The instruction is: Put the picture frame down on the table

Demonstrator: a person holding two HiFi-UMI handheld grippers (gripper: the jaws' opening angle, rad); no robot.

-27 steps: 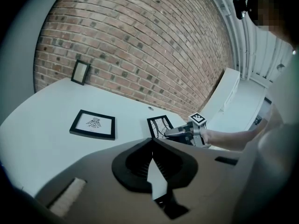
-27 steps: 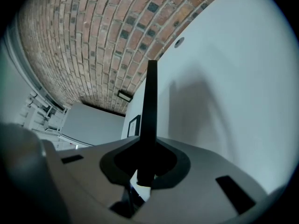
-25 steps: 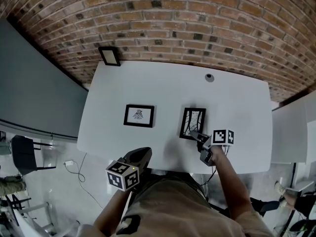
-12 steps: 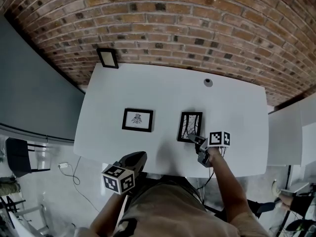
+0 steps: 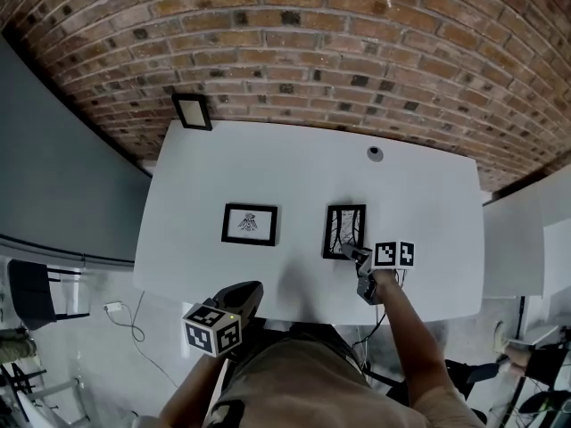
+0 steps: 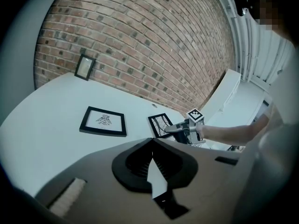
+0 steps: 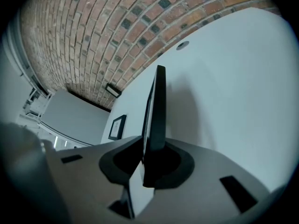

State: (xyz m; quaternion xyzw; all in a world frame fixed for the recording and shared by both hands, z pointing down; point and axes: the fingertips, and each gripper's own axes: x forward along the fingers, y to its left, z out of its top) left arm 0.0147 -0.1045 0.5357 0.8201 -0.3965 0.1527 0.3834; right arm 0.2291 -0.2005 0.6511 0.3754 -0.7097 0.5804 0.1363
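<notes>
**Picture frame, gripped at bench front**

Right fingers (image 5: 350,251) (image 7: 124,150) clasp the black picture frame (image 5: 344,228) (image 7: 159,101) by its near edge, and their gap has just been widening. The frame stands edge-up at the white bench's (image 5: 294,163) near right. Left fingers (image 5: 248,291) (image 6: 132,148) are pressed together, empty. A second frame (image 5: 250,224) lies flat to the left.

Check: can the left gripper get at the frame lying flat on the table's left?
Probably yes: the left gripper, jaws shut, sits by the table's near edge, only bare tabletop before that frame.
</notes>
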